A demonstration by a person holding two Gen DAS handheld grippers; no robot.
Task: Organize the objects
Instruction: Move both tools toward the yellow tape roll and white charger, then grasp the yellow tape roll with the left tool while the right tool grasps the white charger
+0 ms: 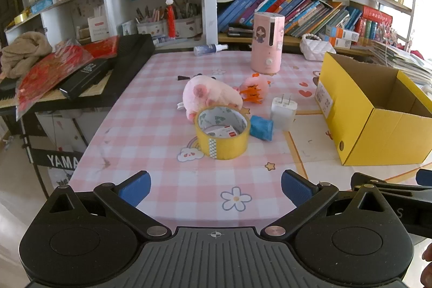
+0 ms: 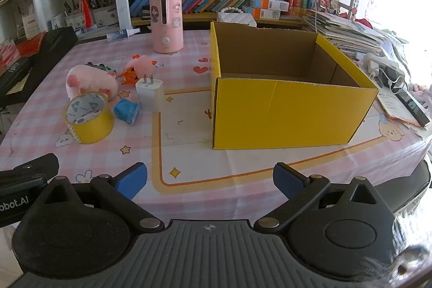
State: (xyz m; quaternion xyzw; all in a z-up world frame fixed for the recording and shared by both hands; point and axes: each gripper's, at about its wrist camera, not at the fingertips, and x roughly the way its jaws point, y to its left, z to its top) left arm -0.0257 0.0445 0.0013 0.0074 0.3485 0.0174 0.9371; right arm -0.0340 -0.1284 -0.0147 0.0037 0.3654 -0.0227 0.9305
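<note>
A yellow tape roll [image 1: 222, 132] [image 2: 89, 118] stands on the pink checked tablecloth. Behind it lies a pink plush toy [image 1: 209, 96] [image 2: 90, 81]. A smaller pink and orange toy [image 1: 254, 88] [image 2: 140, 66], a white plug charger [image 1: 283, 111] [image 2: 150, 95] and a blue packet [image 1: 261, 127] [image 2: 126, 110] lie close by. An open yellow cardboard box [image 1: 378, 136] [image 2: 283, 112] stands to their right, and nothing shows inside it. My left gripper [image 1: 216, 189] hovers open near the table's front edge, facing the tape roll. My right gripper [image 2: 210, 180] is open in front of the box.
A pink cylindrical appliance [image 1: 267, 42] [image 2: 166, 22] and a spray bottle [image 1: 210, 49] [image 2: 122, 34] stand at the back. A black keyboard [image 1: 108, 64] with red packets borders the left. Bookshelves [image 1: 297, 7] rise behind. Papers, a power strip and a phone [image 2: 413, 105] lie at the right.
</note>
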